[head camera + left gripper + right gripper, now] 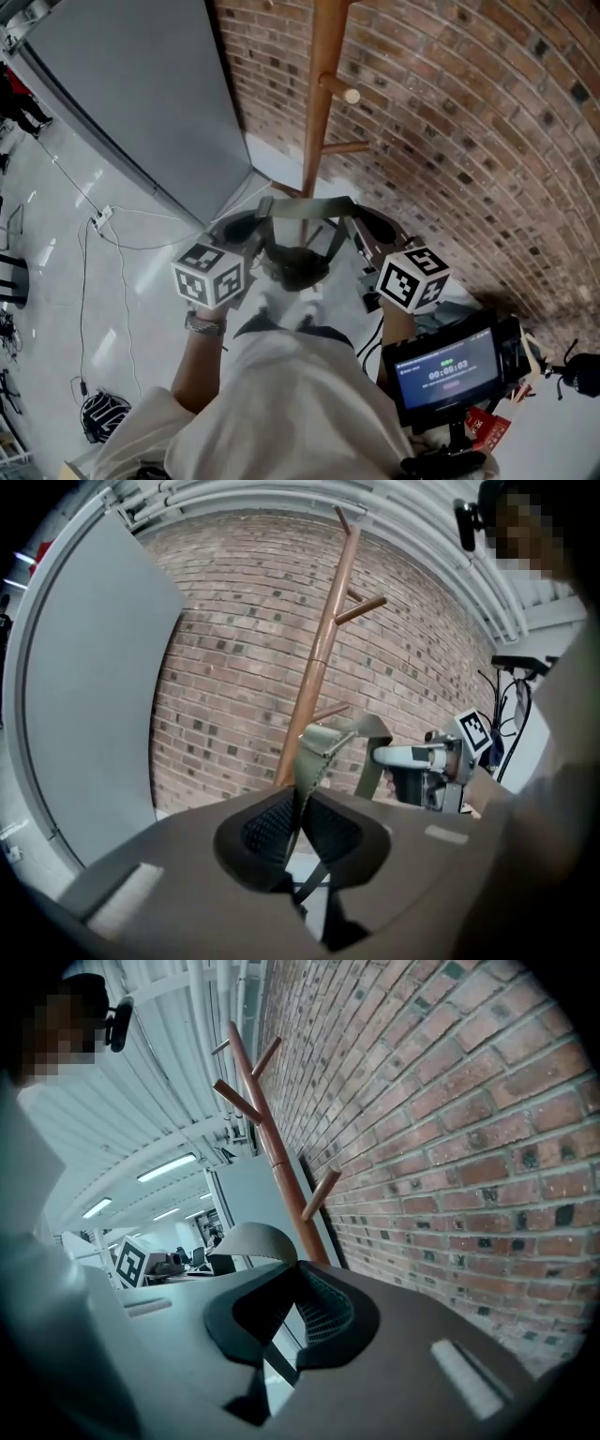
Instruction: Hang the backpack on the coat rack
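**Right gripper clamped on strap, rack ahead**

The right gripper (289, 1274) has its black ribbed jaws pressed together on an olive-grey woven webbing strap (248, 1239), which loops out toward 10 o'clock. A reddish-brown wooden coat rack (277, 1162) (its pegs angle upward) rises at 12 o'clock, leaning toward 11. A red brick wall (450, 1147) fills 1 through 4 o'clock.

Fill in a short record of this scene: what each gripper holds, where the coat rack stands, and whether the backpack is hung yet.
Left gripper: shut on the strap
Right gripper: shut on the same strap
Backpack: hangs below the strap, between the grippers
Coat rack: wooden, upright in front of the brick wall, just ahead
Hung yet: no, the strap is on no peg
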